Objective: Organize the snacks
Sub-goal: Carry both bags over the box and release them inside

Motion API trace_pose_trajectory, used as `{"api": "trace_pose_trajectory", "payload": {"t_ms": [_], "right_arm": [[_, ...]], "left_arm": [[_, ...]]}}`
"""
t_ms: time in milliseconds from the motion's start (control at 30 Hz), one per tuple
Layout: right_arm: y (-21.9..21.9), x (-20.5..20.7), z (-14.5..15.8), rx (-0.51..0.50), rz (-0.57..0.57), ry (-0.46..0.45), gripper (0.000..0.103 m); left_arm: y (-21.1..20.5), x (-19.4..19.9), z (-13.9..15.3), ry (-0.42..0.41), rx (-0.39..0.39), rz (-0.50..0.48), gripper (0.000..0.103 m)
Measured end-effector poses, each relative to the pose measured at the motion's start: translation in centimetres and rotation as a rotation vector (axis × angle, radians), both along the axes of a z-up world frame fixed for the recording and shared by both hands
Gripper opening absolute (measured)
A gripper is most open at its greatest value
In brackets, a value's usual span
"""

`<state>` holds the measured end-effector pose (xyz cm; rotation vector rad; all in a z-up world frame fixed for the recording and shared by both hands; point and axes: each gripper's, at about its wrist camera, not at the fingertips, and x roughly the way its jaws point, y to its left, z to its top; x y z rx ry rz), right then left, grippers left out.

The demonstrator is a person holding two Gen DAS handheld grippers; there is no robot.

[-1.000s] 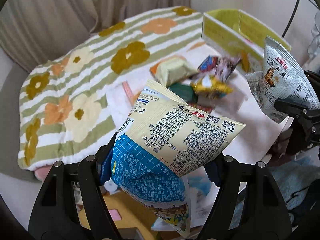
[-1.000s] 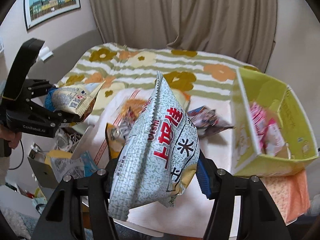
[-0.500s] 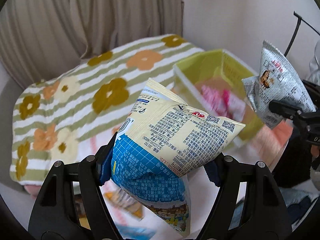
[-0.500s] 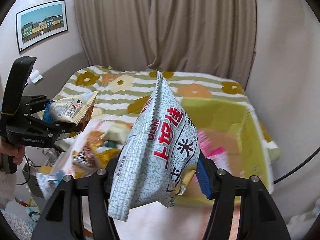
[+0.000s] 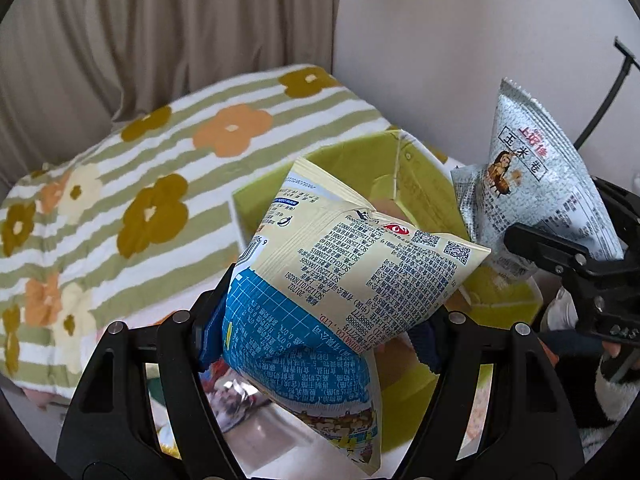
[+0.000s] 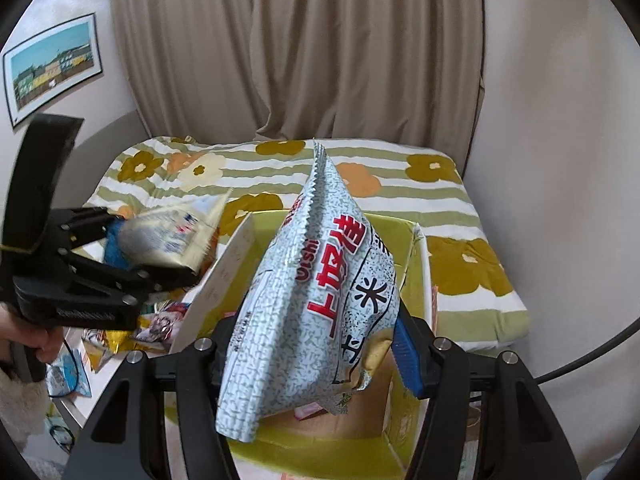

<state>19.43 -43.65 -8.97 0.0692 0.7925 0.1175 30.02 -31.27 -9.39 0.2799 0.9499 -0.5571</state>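
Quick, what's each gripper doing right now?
Left gripper: shut on the blue and cream snack bag.
Right gripper: shut on the silver corn snack bag.

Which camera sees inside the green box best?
The right wrist view: the green box opens toward it, so the walls and cardboard floor show behind the silver snack bag. In the left wrist view the yellow-and-blue snack bag hides most of the box.

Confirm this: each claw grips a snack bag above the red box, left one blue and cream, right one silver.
Wrong only on colour: the box is yellow-green, as the right wrist view shows. The left claw grips the blue and cream bag; the right claw grips the silver bag.
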Motion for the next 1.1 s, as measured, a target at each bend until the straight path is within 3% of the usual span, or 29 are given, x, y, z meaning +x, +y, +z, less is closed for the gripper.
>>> {"api": "trace_pose_trajectory", "payload": {"t_ms": [400,433,467,533,700,1100], "right_arm": [[-2.6,3.4,-1.9,0.071,-0.109,0.075,0.056],[-2.7,3.5,-2.0,0.076,-0.116,0.079,0.056],[-2.9,3.7,-2.1,0.081,-0.121,0.084,0.056],[-3.0,4.0,-2.3,0.086,-0.129,0.094,0.056],[-3.3,4.5,-3.0,0.08,-0.144,0.125,0.056],[-3.0,6.4,-4.3,0.054,-0.139,0.195,0.056]], "left_arm": [[-5.2,7.1,-3.7,0.054,0.063,-0.048,0.073],[-5.7,7.5,-4.0,0.038,0.068,-0.061,0.078],[-5.9,7.5,-4.1,0.03,0.081,-0.067,0.092],[-6.2,8.0,-4.8,0.009,0.12,-0.068,0.103],[-5.7,8.5,-5.9,0.059,0.116,-0.062,0.103],[-2.7,7.2,-5.3,0.076,0.076,-0.024,0.103]]}}
